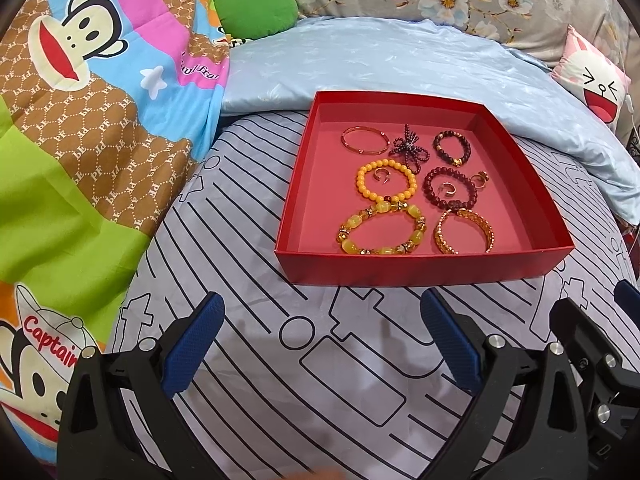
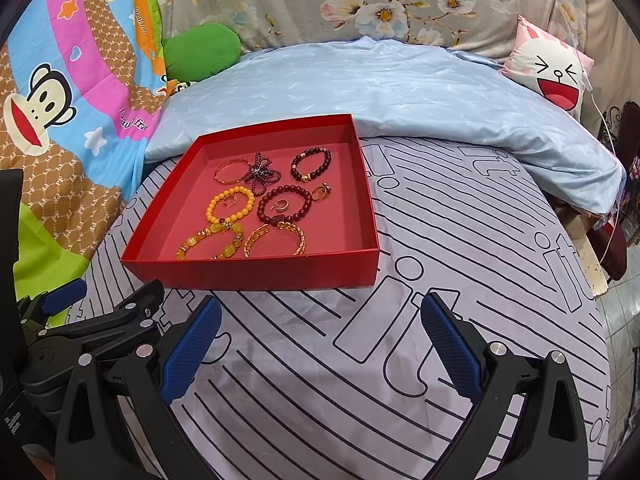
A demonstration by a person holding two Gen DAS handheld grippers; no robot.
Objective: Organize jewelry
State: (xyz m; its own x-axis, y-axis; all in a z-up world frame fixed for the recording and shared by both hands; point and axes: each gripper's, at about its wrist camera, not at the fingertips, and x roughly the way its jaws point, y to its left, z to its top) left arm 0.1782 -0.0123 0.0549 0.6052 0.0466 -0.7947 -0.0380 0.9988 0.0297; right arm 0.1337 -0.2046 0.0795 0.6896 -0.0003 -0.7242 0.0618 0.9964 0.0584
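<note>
A shallow red box (image 1: 400,270) (image 2: 256,270) lies on the striped bed sheet and holds several bracelets and rings: a thin gold bangle (image 1: 365,140), a yellow bead bracelet (image 1: 386,181), dark red bead bracelets (image 1: 451,191), a yellow stone bracelet (image 1: 382,232) and a gold open cuff (image 1: 464,232). My left gripper (image 1: 322,312) is open and empty, just in front of the box. My right gripper (image 2: 320,316) is open and empty, in front of the box's right corner. The two grippers sit side by side.
A light blue folded quilt (image 2: 380,88) lies behind the box. A cartoon monkey blanket (image 1: 80,128) covers the left side. A green cushion (image 1: 256,10) and a pink rabbit pillow (image 2: 548,68) sit at the back. The bed edge drops at the right (image 2: 592,264).
</note>
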